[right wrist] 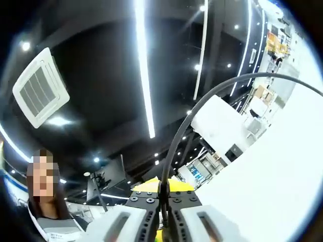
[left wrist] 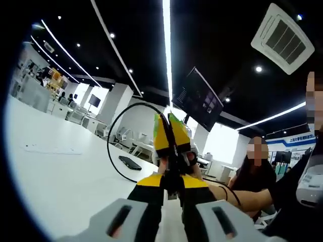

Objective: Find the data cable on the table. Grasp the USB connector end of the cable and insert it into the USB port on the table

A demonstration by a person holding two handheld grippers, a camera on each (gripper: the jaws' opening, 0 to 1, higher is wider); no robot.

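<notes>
The right gripper (right wrist: 162, 205) has its jaws clamped on the black data cable (right wrist: 166, 171). The left gripper (left wrist: 173, 185) meets it tip to tip, jaws nearly together, apparently pinching the same cable. The cable loops out above the white table (left wrist: 60, 176), where a flat black device (left wrist: 129, 162) lies.

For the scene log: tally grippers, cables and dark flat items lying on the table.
grippers: 2, the left gripper and the right gripper
data cable: 1
dark flat device on the table: 1
total: 4
</notes>
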